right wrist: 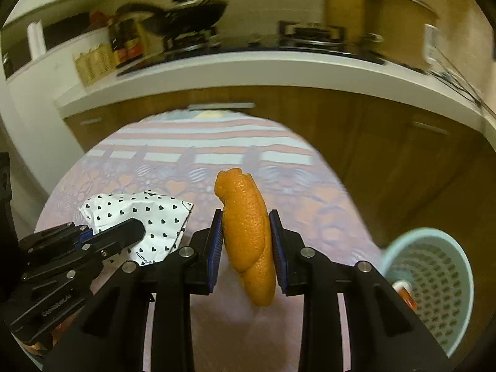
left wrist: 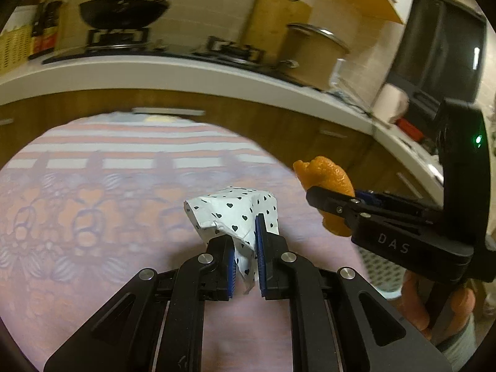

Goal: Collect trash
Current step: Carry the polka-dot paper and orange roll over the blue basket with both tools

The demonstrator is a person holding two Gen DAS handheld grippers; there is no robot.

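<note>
Two pieces of trash are held above the patterned bench (right wrist: 198, 158). Nearest in the left wrist view, the left tool (left wrist: 246, 257) is clamped tight on a crumpled heart-print wrapper (left wrist: 231, 214), pinched at its lower fold between the blue pads. In the right wrist view, the right tool (right wrist: 246, 248) is closed to a narrow gap on an orange peel (right wrist: 248, 232), which is gripped at its middle and hangs below the pads. Low at the right of that view, beside the bench, a pale green perforated bin (right wrist: 434, 282) is seen, with something orange and white already inside.

Judged from this, the carry to the bin is in hand. Both grips should be kept firm until each piece is over the rim, then released one at a time, the peel first since it is nearer. Beyond the bench, a wooden cabinet front (right wrist: 372, 142) and a white counter (right wrist: 248, 68) bearing a stove and pans are blurred.
</note>
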